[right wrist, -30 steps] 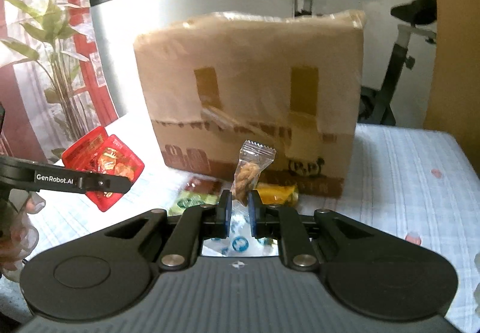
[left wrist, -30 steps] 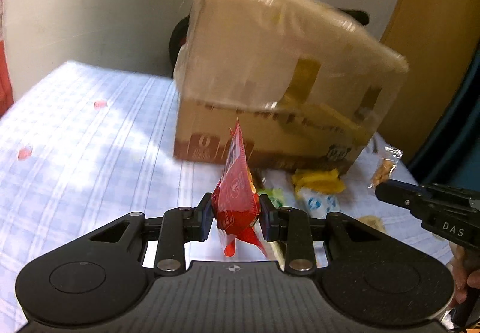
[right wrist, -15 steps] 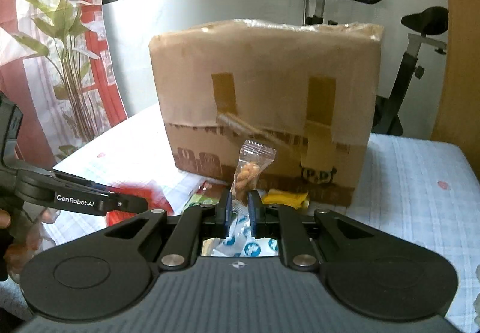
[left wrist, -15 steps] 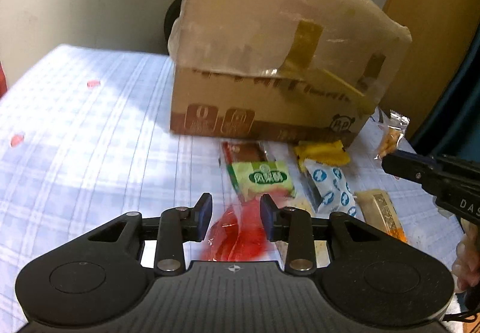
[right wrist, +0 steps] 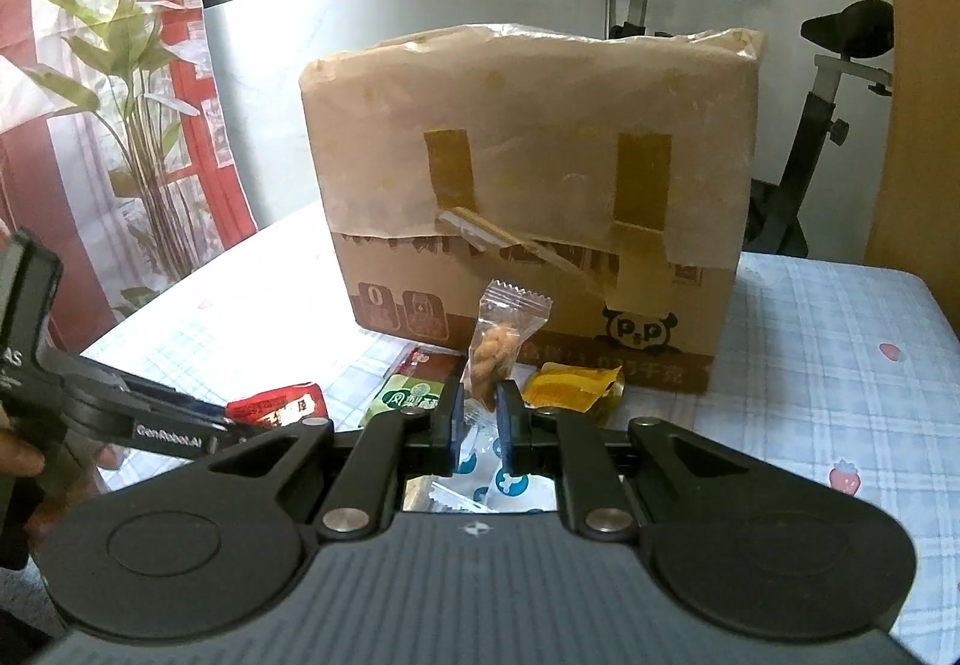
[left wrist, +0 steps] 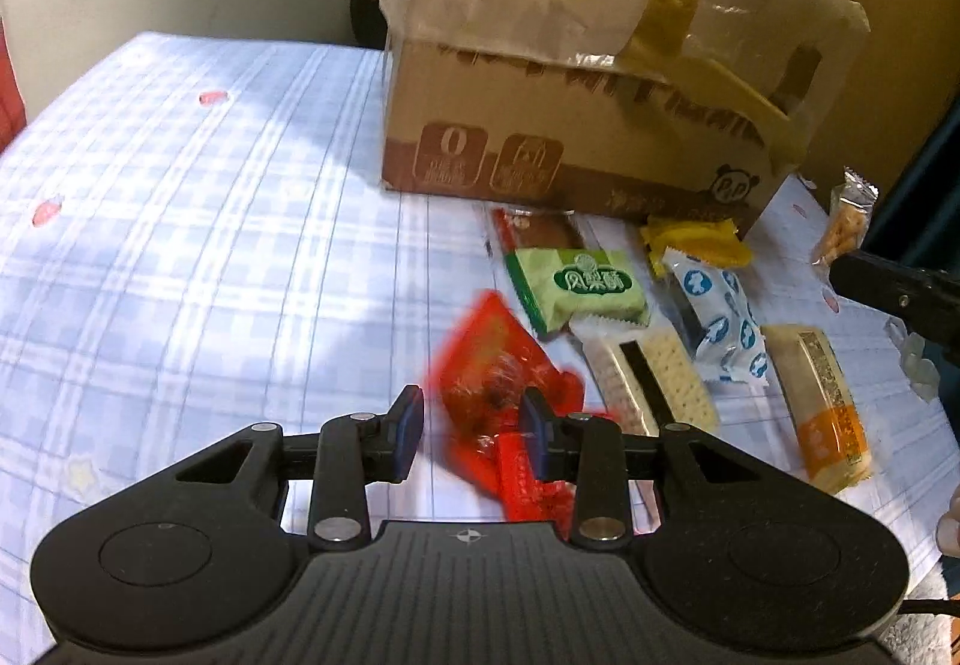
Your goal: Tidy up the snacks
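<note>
Red packet: my left gripper [left wrist: 472, 421] no longer pinches the red foil snack packet [left wrist: 492, 371] upright in the air; it now lies blurred on the blue-and-white checked tablecloth [left wrist: 210, 257], left of the green wrapped pastry [left wrist: 579, 290].
Left jaws: parted wider than a second ago, pads clear of the packet.
Left view: tipped lower, more of the snack row shows.

Wide bare checked tablecloth [left wrist: 198, 245] left of the snacks, free passage there. Cardboard box [left wrist: 588, 83] blocks the far side. Packets crowd the strip in front of it: green packet [left wrist: 579, 290], cracker packet [left wrist: 651, 374], blue-white packet [left wrist: 717, 317], orange bar [left wrist: 822, 401]. Cloth right of the box [right wrist: 834, 341] is open.
</note>
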`<state>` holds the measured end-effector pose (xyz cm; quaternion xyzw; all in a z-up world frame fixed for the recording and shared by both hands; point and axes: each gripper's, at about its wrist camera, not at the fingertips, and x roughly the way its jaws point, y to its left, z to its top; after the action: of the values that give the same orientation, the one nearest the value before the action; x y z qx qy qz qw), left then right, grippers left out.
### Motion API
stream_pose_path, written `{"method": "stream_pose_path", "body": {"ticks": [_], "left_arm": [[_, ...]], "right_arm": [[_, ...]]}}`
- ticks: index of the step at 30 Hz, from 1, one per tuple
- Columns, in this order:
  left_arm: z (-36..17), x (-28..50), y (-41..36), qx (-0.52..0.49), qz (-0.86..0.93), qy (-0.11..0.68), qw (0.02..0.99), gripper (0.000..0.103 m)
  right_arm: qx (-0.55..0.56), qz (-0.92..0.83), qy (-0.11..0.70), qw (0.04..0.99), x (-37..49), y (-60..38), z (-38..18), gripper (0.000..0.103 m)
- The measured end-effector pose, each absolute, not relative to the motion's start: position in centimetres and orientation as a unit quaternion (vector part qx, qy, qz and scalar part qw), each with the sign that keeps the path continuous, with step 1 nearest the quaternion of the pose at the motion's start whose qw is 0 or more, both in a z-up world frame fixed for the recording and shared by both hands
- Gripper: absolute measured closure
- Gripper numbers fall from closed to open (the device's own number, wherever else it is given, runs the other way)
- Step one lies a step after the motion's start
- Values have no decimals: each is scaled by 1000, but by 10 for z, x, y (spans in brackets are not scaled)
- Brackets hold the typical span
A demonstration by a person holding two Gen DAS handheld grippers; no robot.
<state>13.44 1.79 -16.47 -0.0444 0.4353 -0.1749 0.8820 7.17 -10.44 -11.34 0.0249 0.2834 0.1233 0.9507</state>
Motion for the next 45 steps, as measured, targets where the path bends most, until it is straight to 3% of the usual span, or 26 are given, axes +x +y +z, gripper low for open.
{"method": "stream_pose_path", "body": {"ticks": [2, 4, 6, 12, 31, 45], "left_arm": [[-166, 135, 21, -52, -175, 432, 883, 69], [-164, 135, 21, -55, -178, 422, 887, 95], [-158, 134, 21, -54, -170, 409, 895, 100], [-142, 137, 25, -70, -178, 389, 901, 100], [-162, 166, 2, -72, -192, 401, 893, 102], [-67, 143, 29, -68, -197, 283, 936, 102]], "right_arm": [[26, 123, 285, 950, 71, -105, -114, 90], [26, 123, 287, 950, 71, -106, -115, 90], [27, 121, 287, 950, 71, -107, -115, 90], [28, 119, 285, 951, 70, -110, -114, 90], [30, 116, 288, 950, 70, -110, -115, 90], [34, 119, 256, 959, 75, -112, -90, 90]]}}
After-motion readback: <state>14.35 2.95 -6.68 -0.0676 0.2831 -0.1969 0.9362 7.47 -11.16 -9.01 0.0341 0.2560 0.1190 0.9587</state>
